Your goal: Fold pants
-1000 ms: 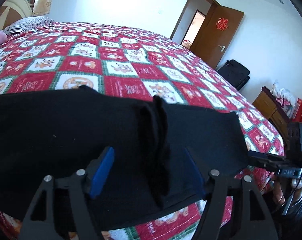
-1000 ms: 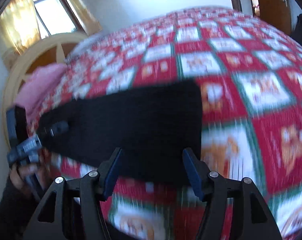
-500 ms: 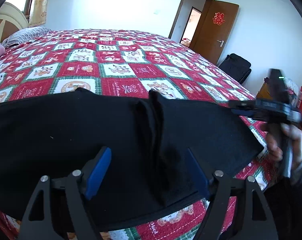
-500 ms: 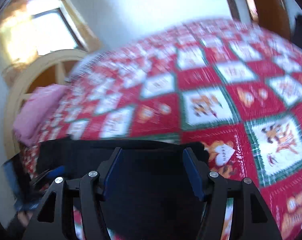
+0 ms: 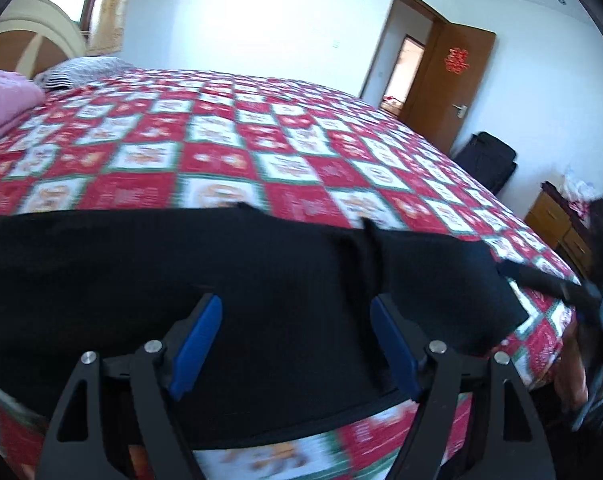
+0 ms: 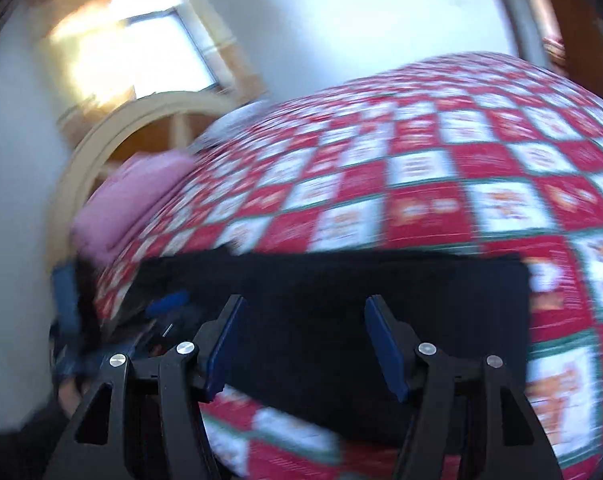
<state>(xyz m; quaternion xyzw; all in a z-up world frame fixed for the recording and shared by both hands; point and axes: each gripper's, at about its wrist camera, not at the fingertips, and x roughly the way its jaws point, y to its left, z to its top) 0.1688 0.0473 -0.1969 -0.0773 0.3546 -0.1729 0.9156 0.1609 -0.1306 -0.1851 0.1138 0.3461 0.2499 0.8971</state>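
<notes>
Black pants (image 5: pixel 261 280) lie folded in a long band across the near edge of the bed (image 5: pixel 301 168), with a raised crease (image 5: pixel 365 256) right of their middle. My left gripper (image 5: pixel 297 320) hovers over the pants, jaws wide, blue pads (image 5: pixel 199 340) touching no cloth. The right gripper (image 5: pixel 573 296) shows blurred at the pants' right end. In the right wrist view the pants (image 6: pixel 341 300) stretch under my right gripper (image 6: pixel 301 320), which is open with nothing pinched. The left gripper (image 6: pixel 73 320) is a blur at their far left end.
The bed has a red, white and green checked cover. A pink blanket (image 5: pixel 1 100) and a striped pillow (image 5: pixel 81 70) lie by the arched headboard (image 6: pixel 113 140). An open brown door (image 5: pixel 453 80), a black suitcase (image 5: pixel 485 160) and a wooden cabinet (image 5: pixel 557 220) stand past the bed's right side.
The left gripper drew back and its jaws spread a little. The right gripper swung over the pants' end and now looks along them toward the headboard. The pants lie as before.
</notes>
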